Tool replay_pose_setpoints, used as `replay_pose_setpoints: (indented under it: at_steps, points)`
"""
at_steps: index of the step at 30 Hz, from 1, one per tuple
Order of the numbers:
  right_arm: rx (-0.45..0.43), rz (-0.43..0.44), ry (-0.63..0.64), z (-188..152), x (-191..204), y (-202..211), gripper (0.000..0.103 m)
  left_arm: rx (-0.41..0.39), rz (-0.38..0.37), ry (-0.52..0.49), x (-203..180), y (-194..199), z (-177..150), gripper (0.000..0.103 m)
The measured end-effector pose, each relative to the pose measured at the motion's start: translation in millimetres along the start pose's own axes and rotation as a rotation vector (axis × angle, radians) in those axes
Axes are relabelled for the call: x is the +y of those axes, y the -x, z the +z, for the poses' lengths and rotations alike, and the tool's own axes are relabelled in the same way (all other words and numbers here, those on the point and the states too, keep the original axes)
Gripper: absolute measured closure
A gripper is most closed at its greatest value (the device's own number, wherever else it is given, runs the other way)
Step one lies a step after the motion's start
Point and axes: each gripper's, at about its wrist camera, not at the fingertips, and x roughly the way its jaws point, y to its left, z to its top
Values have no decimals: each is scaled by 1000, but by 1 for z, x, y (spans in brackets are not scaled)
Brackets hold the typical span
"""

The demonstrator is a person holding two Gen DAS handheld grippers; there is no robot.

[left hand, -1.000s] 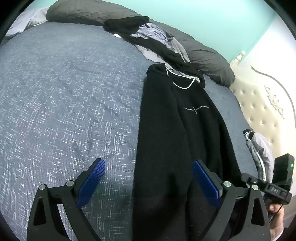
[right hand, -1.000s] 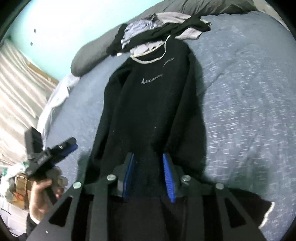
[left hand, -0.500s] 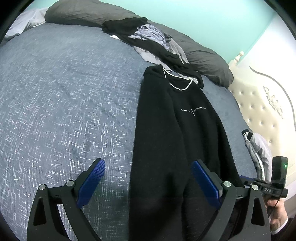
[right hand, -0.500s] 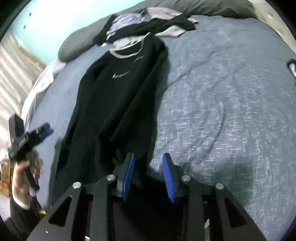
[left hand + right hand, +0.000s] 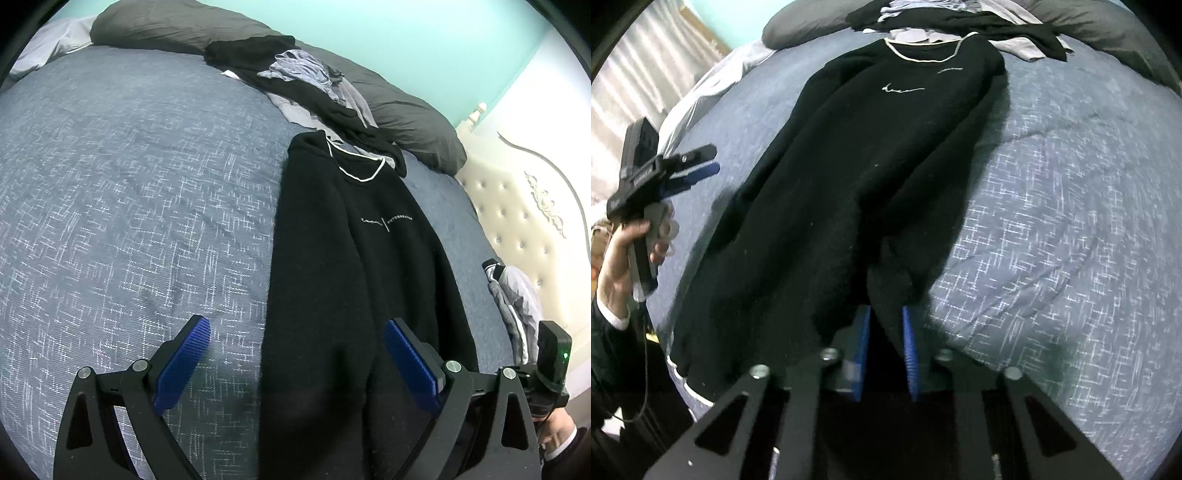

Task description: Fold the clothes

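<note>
On the bed [image 5: 129,192] a black sweater [image 5: 354,258] lies flat, collar toward the clothes pile [image 5: 306,77] by the pillows. Right tongs [image 5: 885,325] have just been closing and now pinch a bunched fold of its lower edge. Left tongs [image 5: 295,350] hang wide open, empty, above the sweater's left edge.

Both mounted low behind each hand-held gripper, angled down along the bed [image 5: 129,192], sharing the near black sweater [image 5: 351,258] [image 5: 857,177] lengthwise.

one black sweatshirt [image 5: 354,258], two pillows [image 5: 177,26]
</note>
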Motion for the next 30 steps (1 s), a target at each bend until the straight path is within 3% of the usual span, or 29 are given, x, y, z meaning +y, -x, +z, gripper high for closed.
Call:
replay_pose_setpoints:
  at_steps: [5,15,30]
  points:
    - [-49,-20,-23,-4,-3,18,101,1,0,-1,0,0,0,6]
    - [-164,-134,-213,-9,-64,83,101,0,3,-2,-2,0,0,6]
    - [-229,-423,-370,-12,-161,154,101,17,17,-18,-8,-8,0,6]
